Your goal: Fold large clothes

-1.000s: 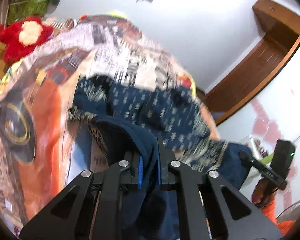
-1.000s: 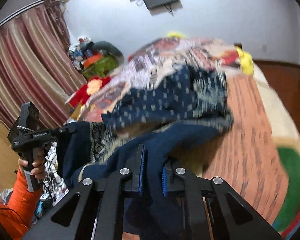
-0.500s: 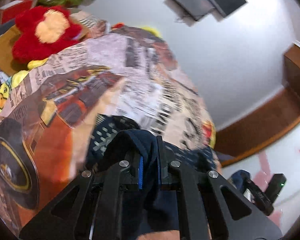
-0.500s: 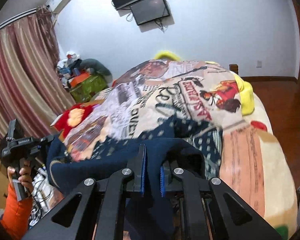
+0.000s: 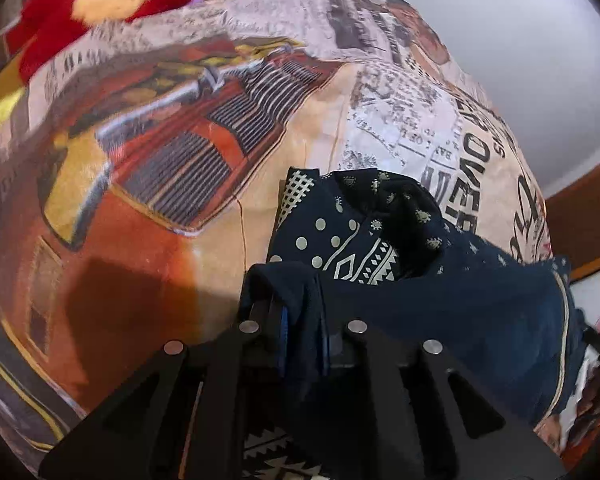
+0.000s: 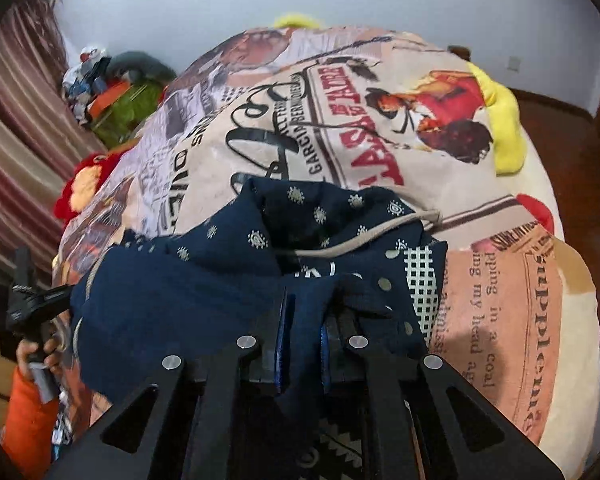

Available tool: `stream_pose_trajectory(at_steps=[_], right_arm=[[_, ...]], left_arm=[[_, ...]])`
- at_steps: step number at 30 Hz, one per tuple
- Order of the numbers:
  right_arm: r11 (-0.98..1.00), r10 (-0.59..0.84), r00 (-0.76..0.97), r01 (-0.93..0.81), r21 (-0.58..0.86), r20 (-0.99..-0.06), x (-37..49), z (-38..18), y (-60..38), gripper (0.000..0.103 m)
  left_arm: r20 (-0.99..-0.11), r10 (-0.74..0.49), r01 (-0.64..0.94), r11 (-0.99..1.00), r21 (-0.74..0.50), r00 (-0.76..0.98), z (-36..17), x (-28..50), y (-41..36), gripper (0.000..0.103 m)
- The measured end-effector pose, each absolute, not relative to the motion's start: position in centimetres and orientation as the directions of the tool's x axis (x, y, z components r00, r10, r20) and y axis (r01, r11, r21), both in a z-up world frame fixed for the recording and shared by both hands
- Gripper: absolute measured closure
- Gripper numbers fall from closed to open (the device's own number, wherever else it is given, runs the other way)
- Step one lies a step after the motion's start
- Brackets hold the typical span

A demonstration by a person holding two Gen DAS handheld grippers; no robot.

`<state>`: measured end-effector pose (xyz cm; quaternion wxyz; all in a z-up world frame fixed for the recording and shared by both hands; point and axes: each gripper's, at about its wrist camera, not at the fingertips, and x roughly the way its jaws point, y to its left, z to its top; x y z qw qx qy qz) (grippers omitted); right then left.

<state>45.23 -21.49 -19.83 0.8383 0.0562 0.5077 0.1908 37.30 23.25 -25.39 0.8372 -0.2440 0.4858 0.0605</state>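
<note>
Left tool (image 5: 302,316) and right tool (image 6: 300,320) each clenched on navy white-patterned cloth garment (image 5: 440,292) above newspaper-print bed (image 5: 180,160), left jaws just easing wider.

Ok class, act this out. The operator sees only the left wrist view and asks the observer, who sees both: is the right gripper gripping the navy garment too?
Observer: Yes. The right gripper is shut on a fold of the navy garment.
Operator: Is anything loose on the cloth that I can't see?
Observer: A beige drawstring trails across its upper part, near the opening.
Operator: What lies beyond it on that side?
Observer: A yellow plush toy sits at the far edge of the printed blanket, apart from the garment.
</note>
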Motion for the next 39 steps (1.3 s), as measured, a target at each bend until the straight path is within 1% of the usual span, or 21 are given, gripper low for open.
stream_pose_trajectory(at_steps=[2,3,4,5,6,7,9,11,13,15,18,20,25,29,32,36,39], right_arm=[[0.914,0.390,0.382,-0.271,0.302,-0.838,45.0,-19.1,-21.9,0.094],[0.912,0.394,0.374,-0.273,0.307,-0.839,44.7,-18.8,-22.0,0.094],[0.910,0.397,0.370,-0.277,0.308,-0.840,44.5,-18.4,-22.2,0.094],[0.909,0.397,0.372,-0.285,0.304,-0.839,44.2,-17.8,-22.3,0.094],[0.911,0.391,0.382,-0.293,0.291,-0.837,43.7,-17.1,-22.5,0.094],[0.913,0.385,0.392,-0.295,0.282,-0.836,43.3,-16.5,-22.6,0.094],[0.928,0.353,0.429,-0.276,0.252,-0.831,42.6,-15.3,-23.3,0.094],[0.958,0.275,0.495,-0.217,0.189,-0.825,41.7,-14.1,-24.4,0.094],[0.967,0.248,0.529,-0.188,0.173,-0.812,40.8,-13.2,-25.5,0.094],[0.961,0.268,0.526,-0.203,0.187,-0.807,39.6,-12.5,-26.0,0.094],[0.946,0.310,0.505,-0.251,0.206,-0.805,37.4,-12.0,-25.3,0.094],[0.931,0.341,0.480,-0.293,0.219,-0.808,35.8,-12.1,-24.2,0.094],[0.863,0.447,0.358,-0.413,0.291,-0.820,33.2,-13.8,-19.5,0.094],[0.812,0.478,0.261,-0.496,0.308,-0.839,32.1,-15.7,-14.6,0.094],[0.789,0.487,0.208,-0.521,0.326,-0.848,32.0,-17.3,-11.7,0.094],[0.768,0.492,0.147,-0.537,0.348,-0.858,32.6,-19.1,-8.7,0.094],[0.772,0.468,0.144,-0.547,0.324,-0.872,33.2,-20.0,-7.1,0.094]], left_arm=[[-0.846,-0.115,-0.311,0.897,-0.313,0.520,-24.5,37.1,23.0,0.086],[-0.849,-0.095,-0.299,0.911,-0.285,0.519,-23.9,36.9,22.9,0.082],[-0.853,-0.059,-0.299,0.922,-0.245,0.518,-23.4,36.8,22.8,0.069],[-0.854,0.035,-0.316,0.936,-0.155,0.520,-22.5,36.5,22.8,0.063],[-0.848,0.092,-0.326,0.940,-0.099,0.521,-22.0,36.2,22.8,0.054],[-0.840,0.143,-0.334,0.942,-0.047,0.523,-21.4,35.8,23.0,0.053],[-0.833,0.177,-0.343,0.939,-0.016,0.524,-20.4,34.8,23.6,0.053],[-0.828,0.127,-0.337,0.938,-0.078,0.546,-19.2,33.1,24.1,0.053],[-0.826,0.080,-0.313,0.942,-0.121,0.558,-18.4,31.9,23.7,0.052],[-0.819,0.035,-0.265,0.954,-0.144,0.572,-17.5,30.6,22.5,0.051],[-0.807,-0.018,-0.204,0.964,-0.171,0.591,-17.0,29.0,20.1,0.046],[-0.808,-0.072,-0.146,0.971,-0.192,0.585,-17.0,28.4,17.9,0.045],[-0.831,-0.173,0.002,0.979,-0.202,0.528,-18.4,27.8,12.4,0.042],[-0.861,-0.138,0.027,0.989,-0.143,0.490,-20.0,28.6,9.9,0.042],[-0.873,-0.135,0.007,0.989,-0.149,0.469,-21.0,29.5,9.4,0.042],[-0.868,-0.095,-0.031,0.992,-0.126,0.488,-21.2,30.5,10.0,0.042],[-0.849,-0.093,-0.046,0.990,-0.136,0.521,-20.4,31.1,10.9,0.042]])
